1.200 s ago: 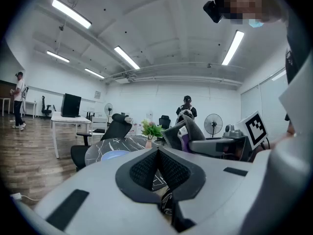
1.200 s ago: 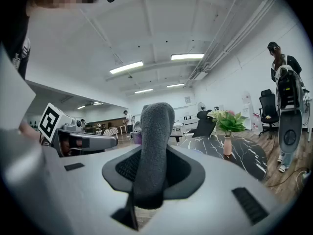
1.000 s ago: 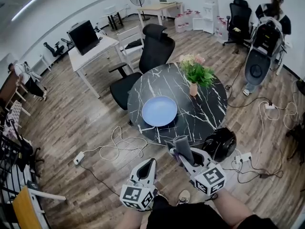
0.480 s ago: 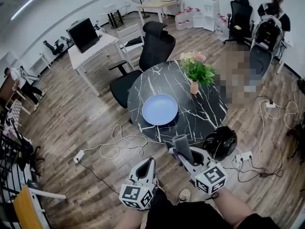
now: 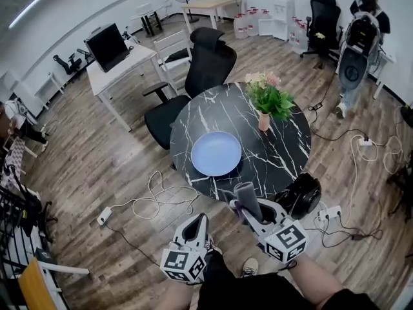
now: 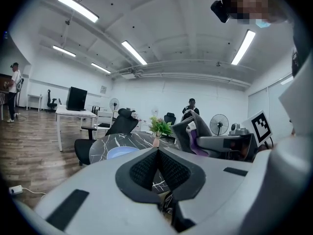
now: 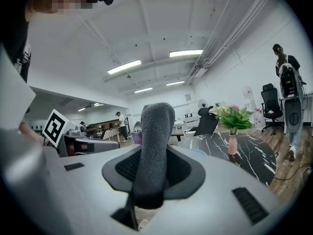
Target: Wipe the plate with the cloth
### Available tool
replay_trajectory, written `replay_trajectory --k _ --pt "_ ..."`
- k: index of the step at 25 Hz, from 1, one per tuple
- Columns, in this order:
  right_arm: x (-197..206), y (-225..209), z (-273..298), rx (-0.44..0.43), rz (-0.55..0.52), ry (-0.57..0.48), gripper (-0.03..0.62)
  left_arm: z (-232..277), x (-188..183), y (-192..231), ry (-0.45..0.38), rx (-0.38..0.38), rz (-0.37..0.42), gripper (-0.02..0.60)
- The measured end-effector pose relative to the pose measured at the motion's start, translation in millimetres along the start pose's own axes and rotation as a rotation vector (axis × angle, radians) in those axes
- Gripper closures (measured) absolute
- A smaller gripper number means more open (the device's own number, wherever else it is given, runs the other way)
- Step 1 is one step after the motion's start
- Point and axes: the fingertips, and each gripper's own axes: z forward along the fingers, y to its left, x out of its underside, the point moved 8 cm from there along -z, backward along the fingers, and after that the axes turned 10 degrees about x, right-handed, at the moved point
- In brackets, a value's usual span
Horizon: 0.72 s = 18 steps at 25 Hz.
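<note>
- R gripper (image 5: 244, 206) is clamped on the cloth (image 5: 248, 199). It's pinched low, so a free end stands up out of the jaws, prob. left loose to act as the wiping pad.
- Cloth is grey, thick and fleecy, rolled into a blunt rounded column. In the right gripper view it fills the gap between the black ribbed pads, and its nap looks fuzzy.
- L gripper (image 5: 202, 219) has its jaws together w/ nothing between them. In the left gripper view the pads meet in a thin line. I'd guess it's kept free to steady the plate.
- Plate (image 5: 216, 154) is pale blue, round and shallow w/ a smooth glazed look. It lies flat on the near half of the table, well apart from both grippers.
- Table (image 5: 287, 157) is round and black marble-look w/ white veins and a glossy top. Slick plate on a slick top, so it could skid under a hard wipe.
- Vase of flowers (image 5: 263, 120) stands beyond the plate to the right, near it but not touching. It's narrow and upright, so easy to knock over.
- Both grippers hang over the wood floor, short of the table edge. Looks like the approach; wipe not yet begun.
- Cables (image 5: 158, 199) loop across the floor by the table, a trip risk.
</note>
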Motion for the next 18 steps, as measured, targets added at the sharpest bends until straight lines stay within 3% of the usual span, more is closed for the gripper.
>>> replay_trajectory --k 18 --pt "-13 -21 146 0.148 0.039 0.062 0.479 85 -11 162 0.086 0.080 -0.097 0.563"
